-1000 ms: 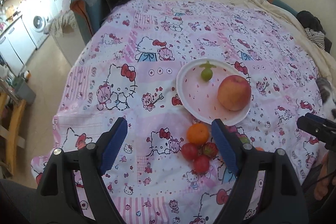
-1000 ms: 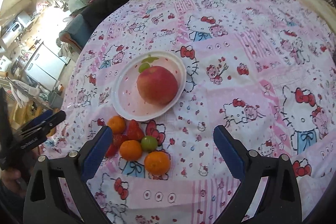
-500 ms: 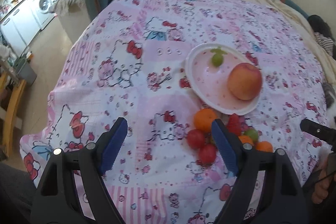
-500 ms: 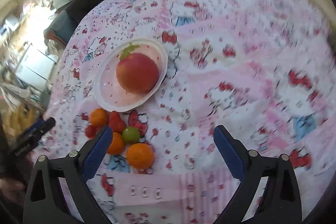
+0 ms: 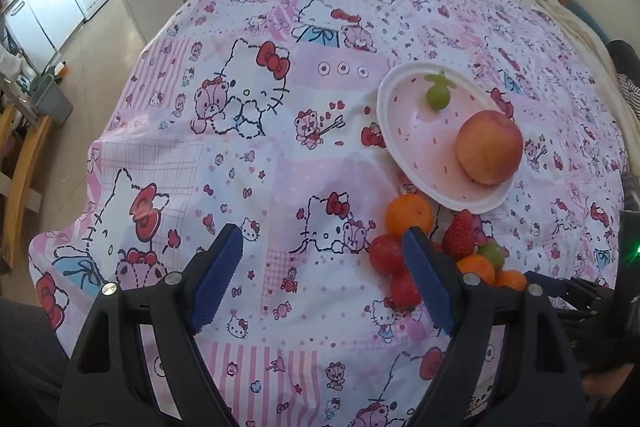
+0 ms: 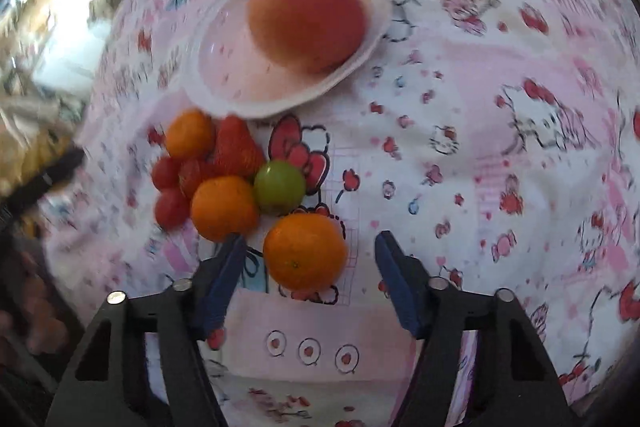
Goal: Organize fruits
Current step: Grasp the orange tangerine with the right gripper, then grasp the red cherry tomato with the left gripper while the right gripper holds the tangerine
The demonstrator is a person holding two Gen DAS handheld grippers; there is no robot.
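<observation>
My right hand-held gripper [image 6: 310, 267] has just been closing to a middling gap around the nearest orange [image 6: 305, 251], pads not yet touching. My left hand-held gripper [image 5: 320, 279] stays wide, empty. Closing off-centre could squirt the orange into the green fruit [image 6: 279, 187] just beyond it.

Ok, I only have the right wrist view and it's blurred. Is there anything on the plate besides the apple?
Observer: Yes. The left wrist view shows a small green fruit with a stem on the plate, lying apart from the apple.
Operator: And is the left gripper holding anything?
Observer: No. The left gripper is open above the cloth and holds nothing.
</observation>
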